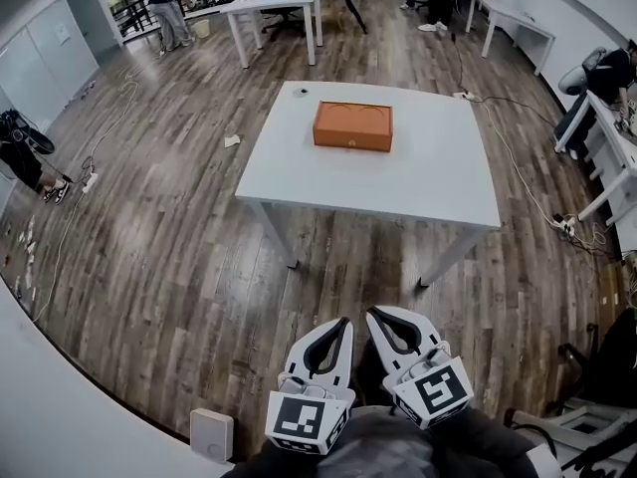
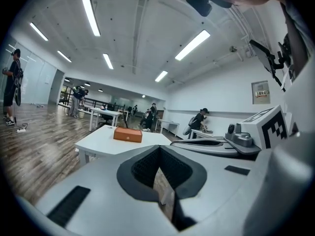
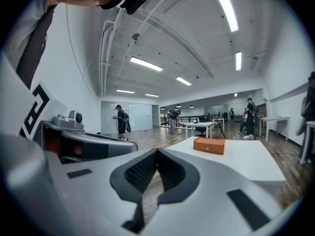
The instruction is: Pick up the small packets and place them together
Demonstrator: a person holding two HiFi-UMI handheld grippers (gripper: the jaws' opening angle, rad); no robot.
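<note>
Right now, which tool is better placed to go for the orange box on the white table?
Left, marginally. The left tool and right tool are both shut, empty, short of the white table; the left's tip lines up under the orange box.

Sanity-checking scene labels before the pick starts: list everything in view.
table: one, white, centre, ahead
box: one, orange, on that table's far half
small object: one, dark, table's far-left corner; too small to identify
small packets: none visible
paper scrap: one, white, floor left of table
power strip: one, white, floor right of table
square device: one, white, bottom left
other tables: several, white, background
people: several, background
left gripper: one, white and black, bottom centre, fingers together, empty
right gripper: same, beside it
</note>
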